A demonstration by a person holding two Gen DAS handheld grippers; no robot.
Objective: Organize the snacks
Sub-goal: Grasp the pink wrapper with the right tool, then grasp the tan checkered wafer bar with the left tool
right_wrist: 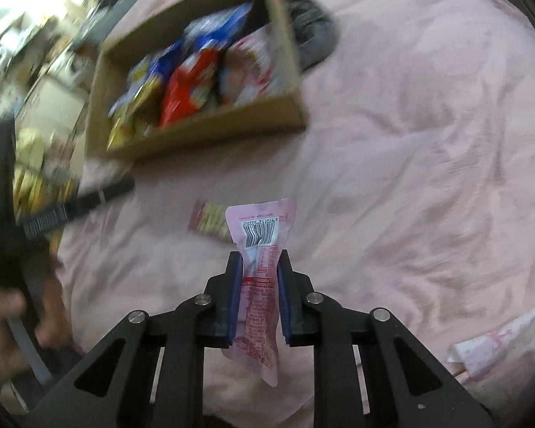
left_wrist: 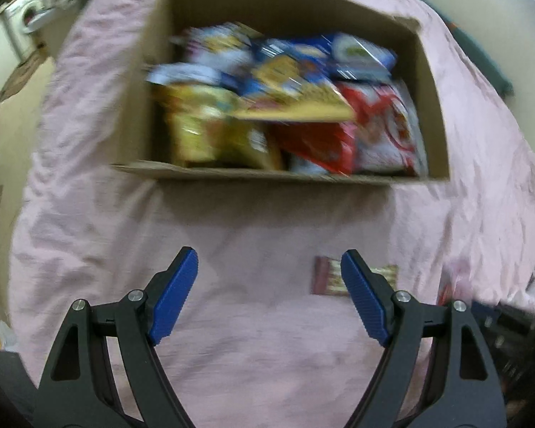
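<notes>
- the right gripper (right_wrist: 256,260) was clamped on a pink snack packet (right_wrist: 258,285), its blue pads (right_wrist: 233,299) pinching the packet's waist so the foil creased inward between them.
- the packet stood on end in the grip, its barcode end pointing away from the camera and its lower end hanging below the pads, held clear above the pink bedsheet (right_wrist: 410,142).
- the left gripper (left_wrist: 269,274) hovered over the same sheet with its jaws spread wide apart and nothing between the blue pads (left_wrist: 176,296).
- a cardboard box (left_wrist: 435,107) sat on the sheet ahead of both grippers, open at the top and packed with snack bags (left_wrist: 285,107) in yellow, blue, red and white; motion blur smeared their printing beyond reading.
- a small flat snack pack (right_wrist: 210,219), reddish with a pale picture, lay on the sheet between the box and the grippers; in the left wrist view it sat partly behind the right-hand pad.
- another pale pink wrapper (right_wrist: 503,342) lay on the sheet off to the right of the clamped packet, at the edge of the right wrist view.
- a dark grey cloth item (right_wrist: 313,35) rested on the sheet just beyond the box's far corner.
- the person's left hand (right_wrist: 3,324), blurred, showed at the left edge of the right wrist view, wrapped around the black handle of the other tool.
</notes>
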